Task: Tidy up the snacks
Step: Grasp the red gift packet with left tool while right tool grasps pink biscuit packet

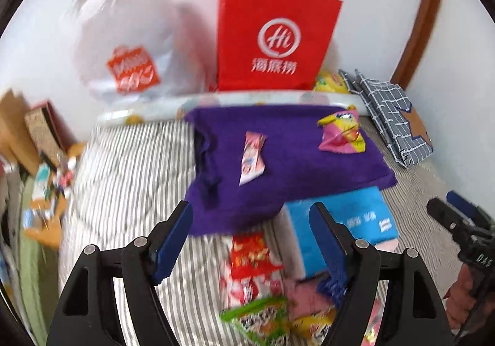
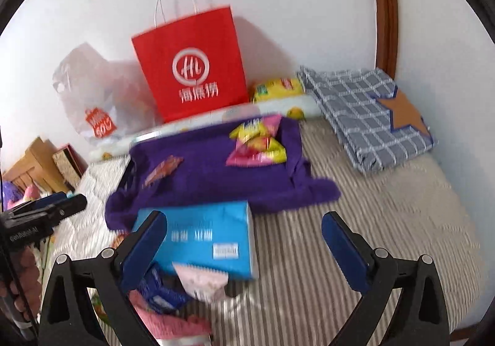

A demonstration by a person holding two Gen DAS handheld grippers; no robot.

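Note:
A purple cloth [image 1: 287,160] lies spread on the striped bed. A pink-and-white sachet [image 1: 252,157] and a pink-and-yellow packet [image 1: 340,132] rest on it. My left gripper [image 1: 250,208] hovers open over the cloth's near edge with nothing between its fingers. Below it lies a heap of snacks: a red packet [image 1: 250,253], a green packet [image 1: 256,318] and other pink and yellow ones. My right gripper [image 2: 243,216] stands wide open above a blue box [image 2: 201,237] and holds nothing. A pink packet [image 2: 201,281] and a blue packet [image 2: 157,290] lie near its left finger.
A red paper bag [image 2: 191,67] and a white plastic bag [image 2: 92,92] stand against the wall behind the cloth. A yellow pack [image 2: 278,87] sits beside the red bag. Folded blue checked fabric [image 2: 368,117] lies at the right. Boxes and clutter [image 1: 37,135] fill the floor to the left.

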